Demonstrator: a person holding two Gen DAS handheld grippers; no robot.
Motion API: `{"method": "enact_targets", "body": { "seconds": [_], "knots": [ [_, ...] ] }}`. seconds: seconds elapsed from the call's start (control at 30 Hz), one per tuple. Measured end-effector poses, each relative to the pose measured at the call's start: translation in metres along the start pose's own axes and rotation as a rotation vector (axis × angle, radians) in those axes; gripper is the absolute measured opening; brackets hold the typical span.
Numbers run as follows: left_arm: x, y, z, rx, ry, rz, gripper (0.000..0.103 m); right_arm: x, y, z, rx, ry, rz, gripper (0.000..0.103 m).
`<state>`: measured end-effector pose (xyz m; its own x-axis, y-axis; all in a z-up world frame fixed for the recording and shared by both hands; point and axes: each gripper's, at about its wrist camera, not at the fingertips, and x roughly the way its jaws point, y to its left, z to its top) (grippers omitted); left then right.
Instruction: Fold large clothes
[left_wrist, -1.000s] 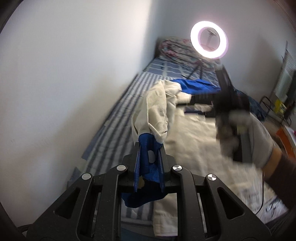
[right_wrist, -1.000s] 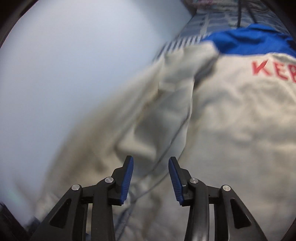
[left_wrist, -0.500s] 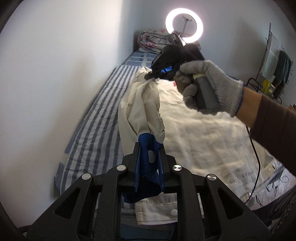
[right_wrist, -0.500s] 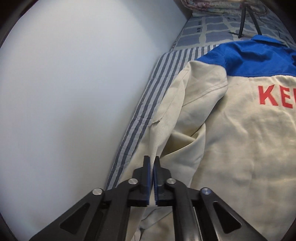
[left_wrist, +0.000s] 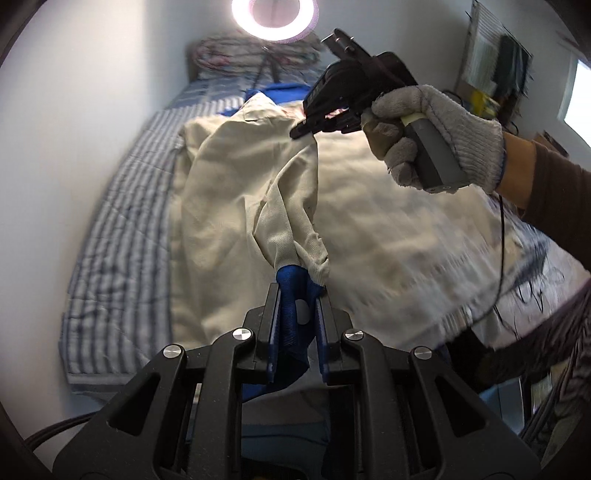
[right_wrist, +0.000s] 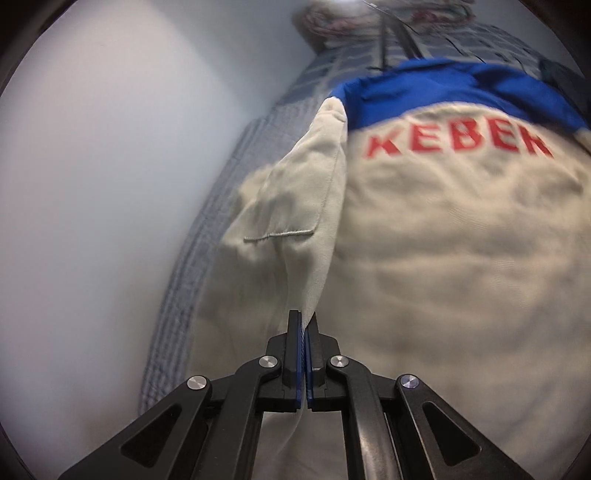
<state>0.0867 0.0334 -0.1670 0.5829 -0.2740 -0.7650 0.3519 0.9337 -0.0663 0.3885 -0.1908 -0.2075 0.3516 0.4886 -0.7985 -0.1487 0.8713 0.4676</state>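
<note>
A cream work jacket (right_wrist: 443, 258) with a blue yoke and red lettering lies back-up on a striped bed (left_wrist: 122, 229), filling the centre and right of both views. The sleeve (left_wrist: 255, 177) on its left side is lifted off the bed and hangs between the two tools. At the bottom centre of the left wrist view, the left gripper (left_wrist: 296, 314) is clamped on the sleeve's blue cuff (left_wrist: 290, 291), the bunched cloth filling the gap between its pads. In the upper middle of that frame, the right gripper (left_wrist: 301, 130), held by a gloved hand (left_wrist: 436, 136), pinches the cream fabric higher up the sleeve; the right wrist view shows its jaws pressed together on a thin fold at bottom centre. A ring light (left_wrist: 273, 14) glows at the top edge. The step in hand looks like the sleeve fold: the sleeve is raised and stretched but not yet laid across the back. The next move probably calls for carrying both grips together toward the right of the frame, keeping the sleeve taut so it lands flat over the lettering, then letting go only once the cloth rests without creases.
</note>
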Motion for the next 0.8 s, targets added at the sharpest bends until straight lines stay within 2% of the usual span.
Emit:
{"method": "enact_targets", "body": {
  "seconds": [0.13,0.2,0.27,0.37,0.4,0.43,0.47,0.53,0.6,0.7,0.8],
  "knots": [
    [-0.001,-0.010,-0.007,0.020,0.016,-0.034,0.023,0.011,-0.017,-0.022,0.004,0.053,-0.055,0.000],
    [-0.006,-0.010,-0.010,0.007,0.009,-0.050,0.034,0.020,-0.018,-0.022,-0.014,0.065,-0.070,0.000],
    [-0.017,-0.006,-0.011,-0.026,-0.007,-0.092,0.038,0.022,-0.015,-0.023,-0.042,0.082,-0.096,0.003],
    [-0.036,0.011,-0.011,-0.113,-0.049,-0.140,0.056,0.016,-0.009,-0.024,-0.096,0.086,-0.144,0.006],
    [-0.041,0.022,-0.011,-0.154,-0.063,-0.140,0.058,0.010,-0.007,-0.024,-0.116,0.077,-0.170,0.012],
    [-0.042,0.035,-0.011,-0.204,-0.065,-0.135,0.058,-0.001,-0.004,-0.023,-0.139,0.049,-0.190,0.027],
    [-0.041,0.044,-0.011,-0.245,-0.061,-0.131,0.058,-0.015,-0.003,-0.028,-0.155,0.022,-0.200,0.030],
    [-0.034,0.069,-0.016,-0.352,-0.042,-0.116,0.058,-0.030,0.002,-0.029,-0.182,-0.013,-0.172,0.031],
    [-0.021,0.082,-0.021,-0.405,-0.007,-0.114,0.058,-0.044,0.015,-0.026,-0.215,-0.038,-0.138,0.031],
    [0.001,0.088,-0.030,-0.442,0.066,-0.126,0.058,-0.045,0.038,-0.010,-0.279,-0.072,-0.124,0.036],
    [0.016,0.085,-0.036,-0.462,0.108,-0.146,0.058,-0.032,0.059,0.007,-0.320,-0.089,-0.108,0.037]
  ]
}}
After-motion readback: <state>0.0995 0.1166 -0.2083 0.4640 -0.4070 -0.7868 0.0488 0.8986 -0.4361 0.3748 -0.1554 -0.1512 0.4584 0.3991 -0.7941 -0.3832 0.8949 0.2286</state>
